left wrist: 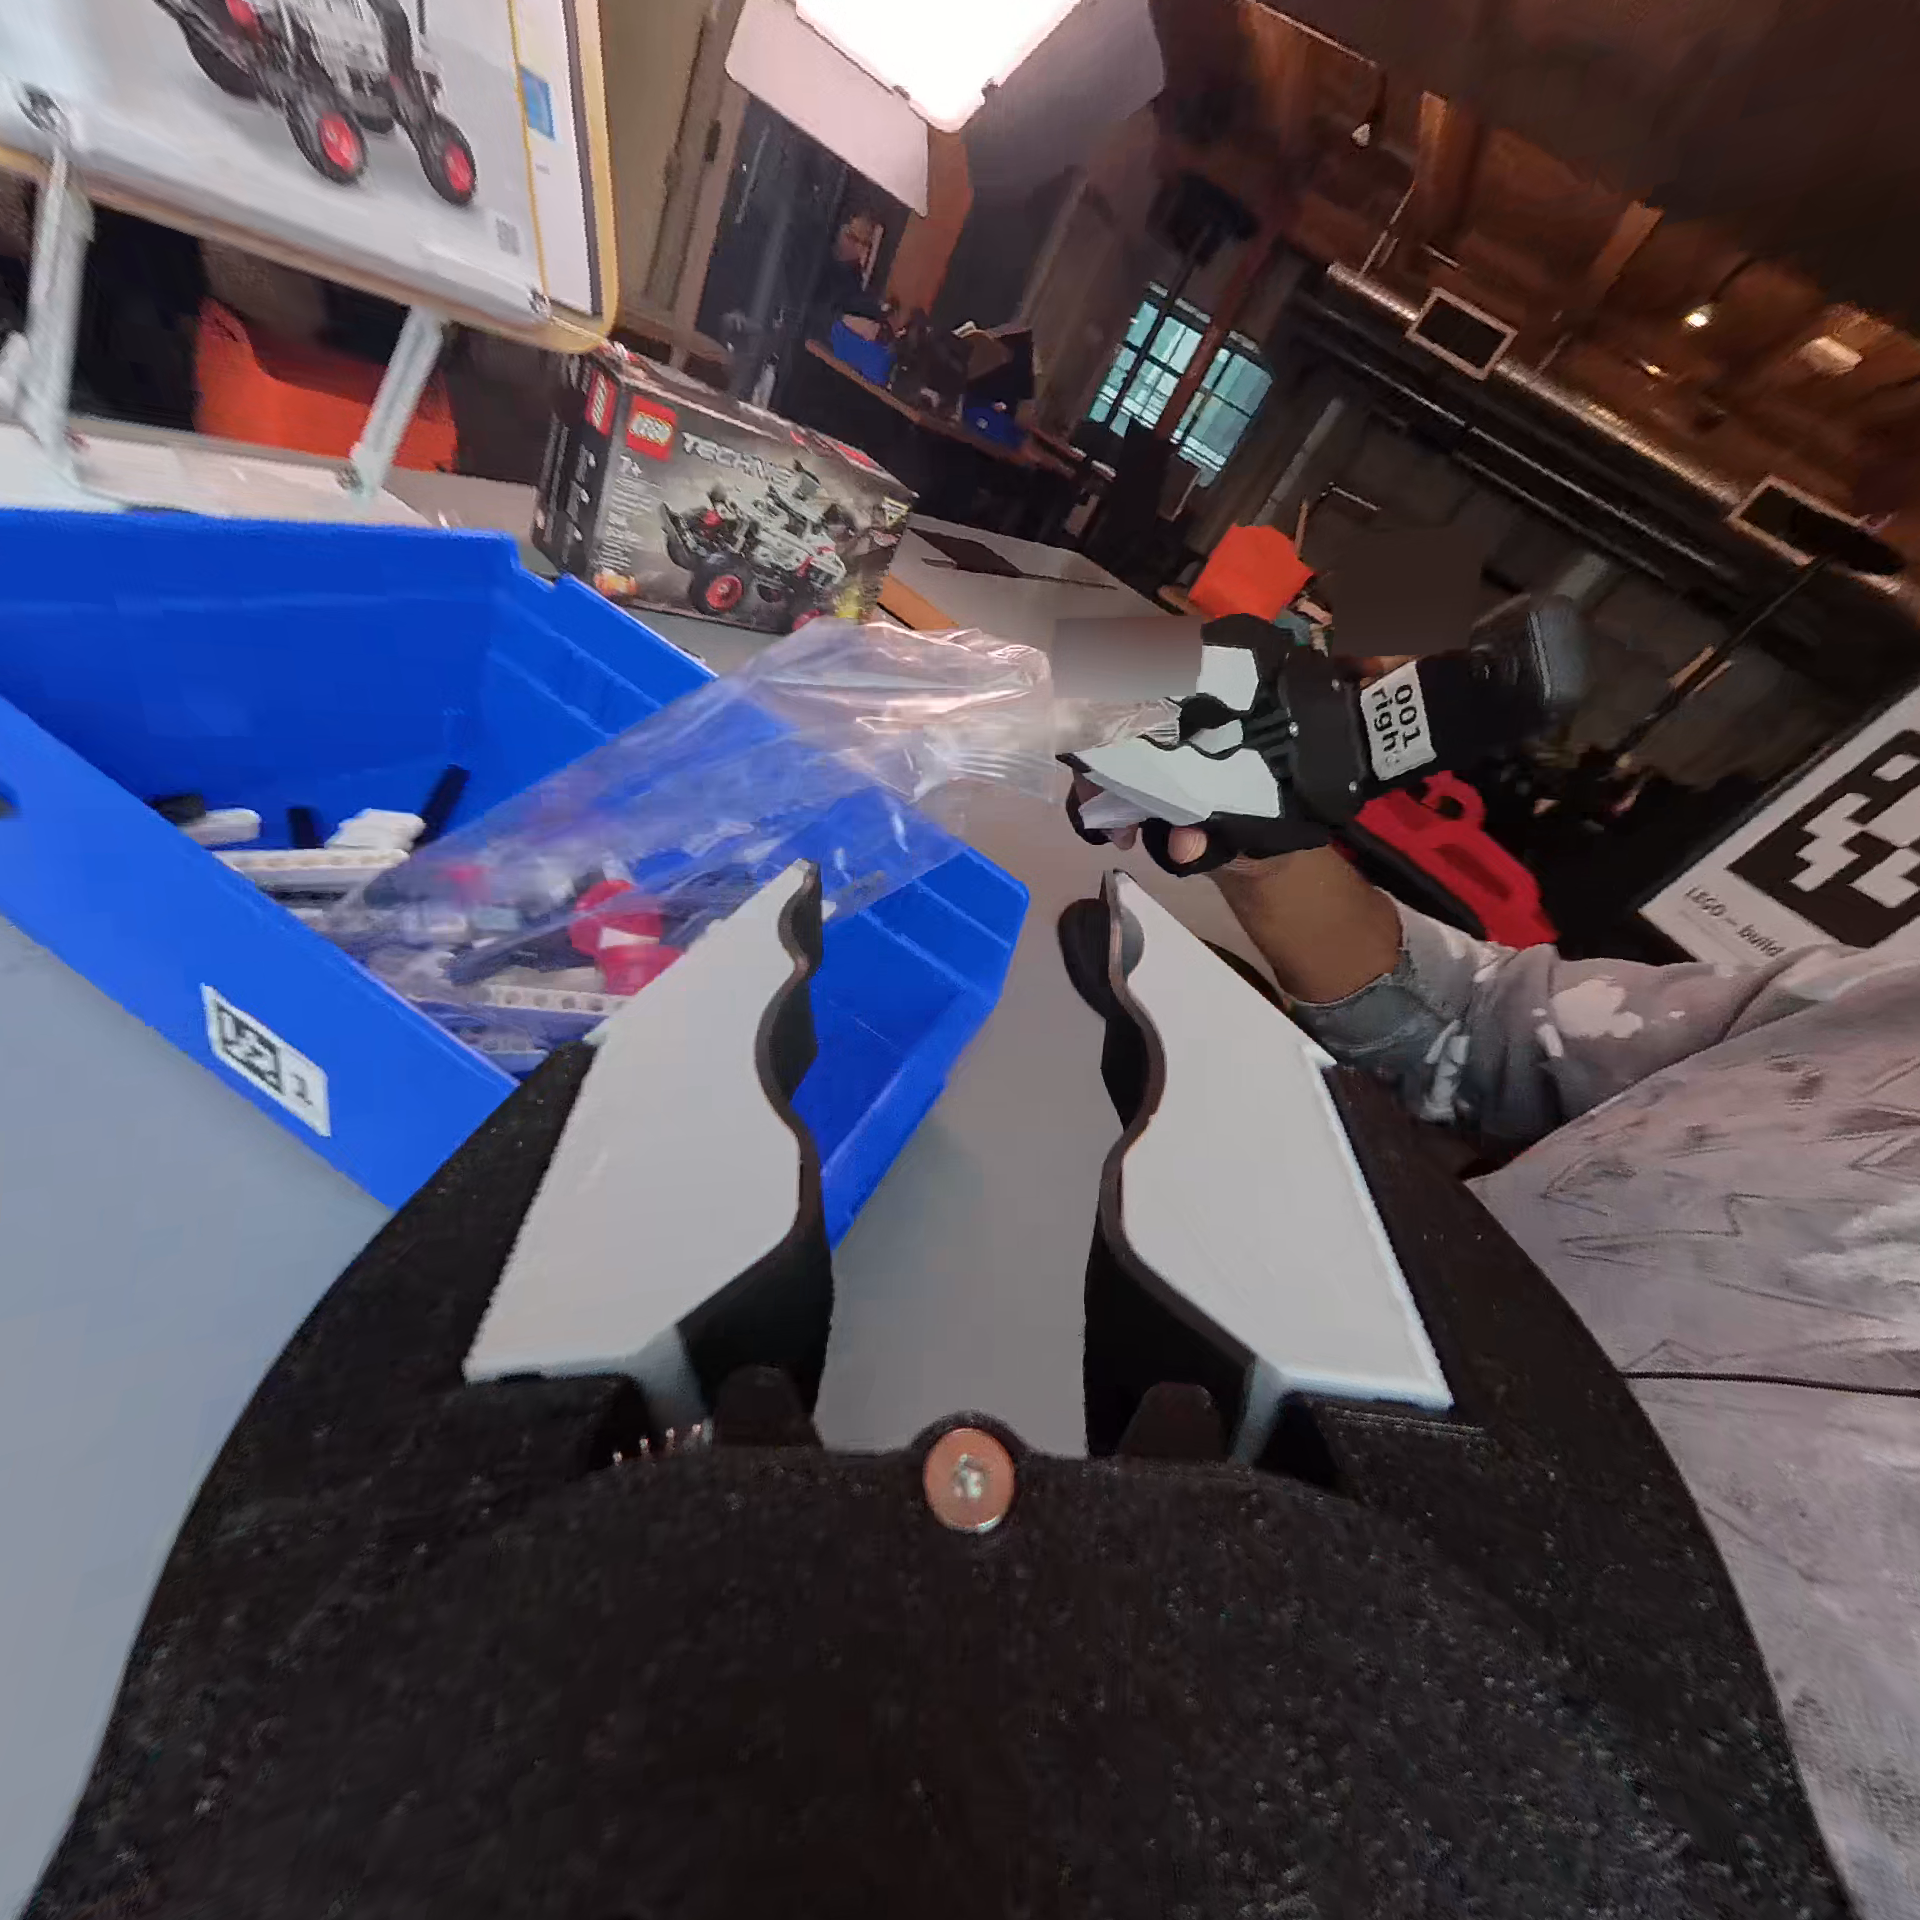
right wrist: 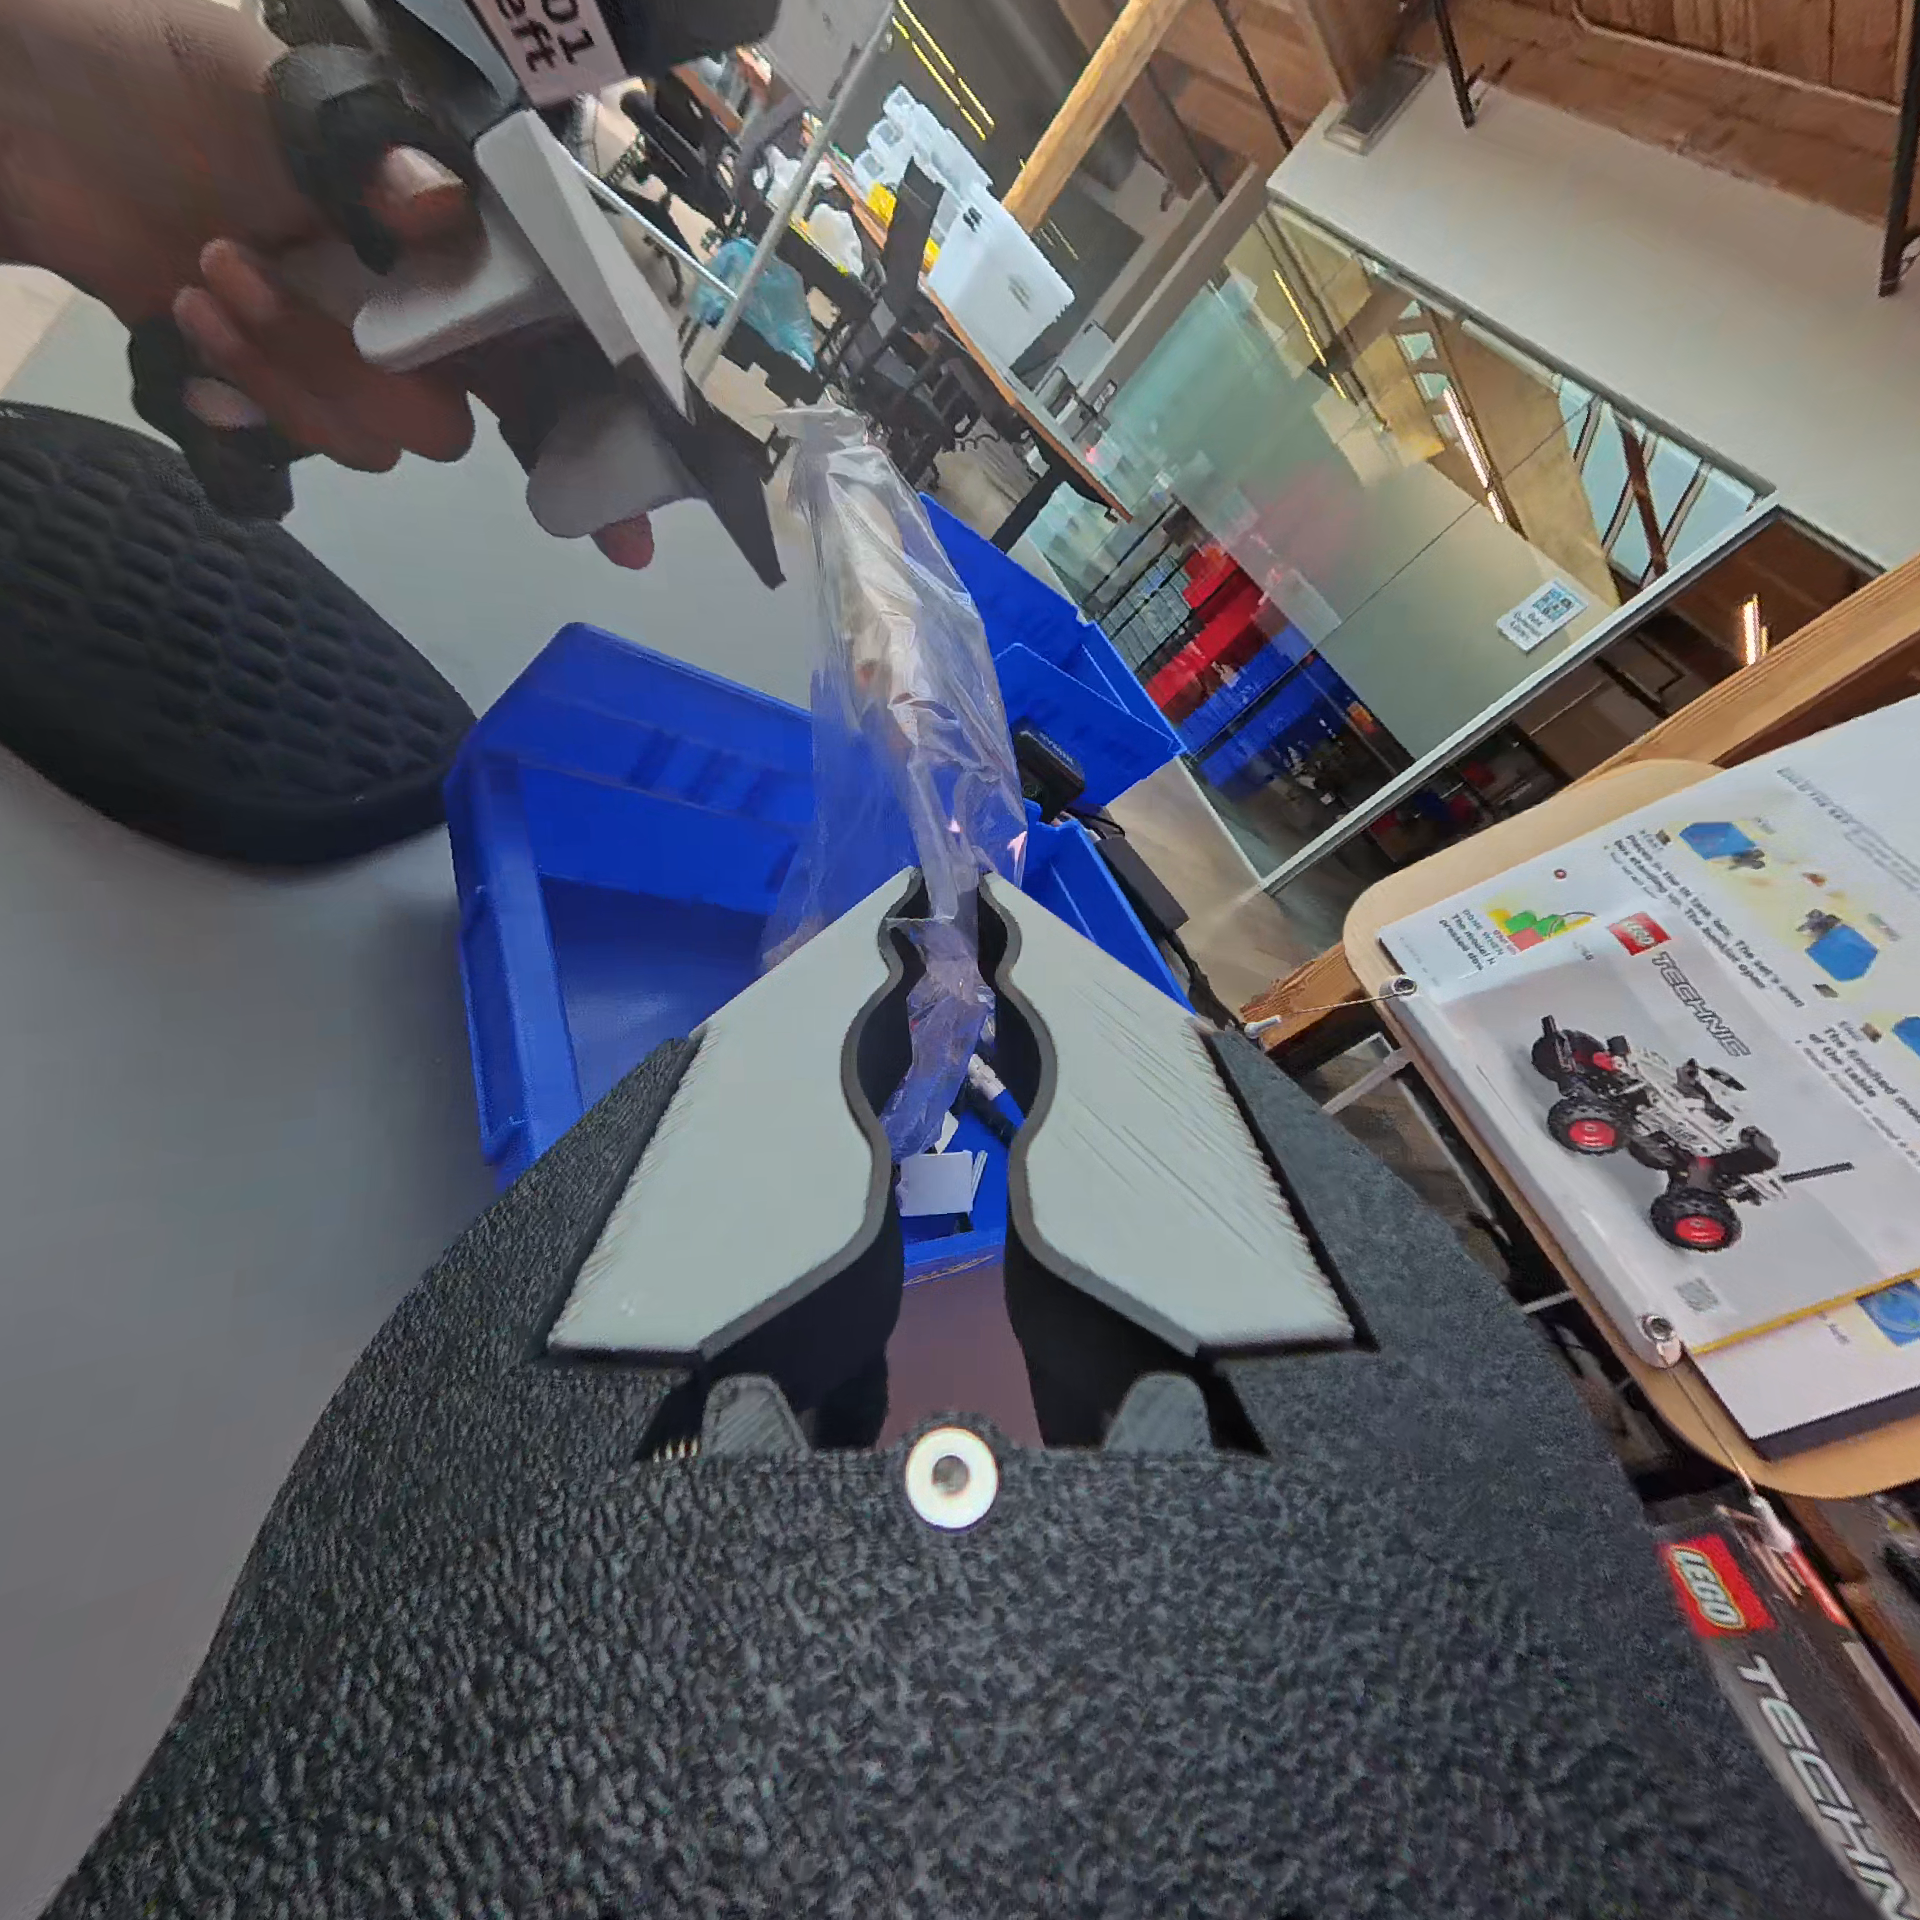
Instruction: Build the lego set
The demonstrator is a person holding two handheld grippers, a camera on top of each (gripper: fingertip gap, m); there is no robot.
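A clear plastic bag (left wrist: 727,790) of red, blue and white Lego pieces hangs over a blue bin (left wrist: 156,935). Its lower end lies in the bin among loose white and black parts (left wrist: 312,831). My right gripper (right wrist: 951,883) is shut on the bag's (right wrist: 904,675) top end; it also shows in the left wrist view (left wrist: 1122,758), above and right of the bin. My left gripper (left wrist: 961,883) is open and empty, with its jaws wide apart, just in front of the bin's right corner and below the bag. In the right wrist view the left gripper (right wrist: 748,488) sits next to the bag's far end above the bin (right wrist: 623,810).
A Lego set box (left wrist: 717,520) stands behind the bin and also shows in the right wrist view (right wrist: 1787,1662). An instruction booklet (right wrist: 1662,1091) lies on a wooden stand. A black mesh pad (right wrist: 187,644) lies on the grey table. A person's sleeve (left wrist: 1507,1018) crosses at the right. The gap from one gripper's tips to the other's is roughly 12 cm.
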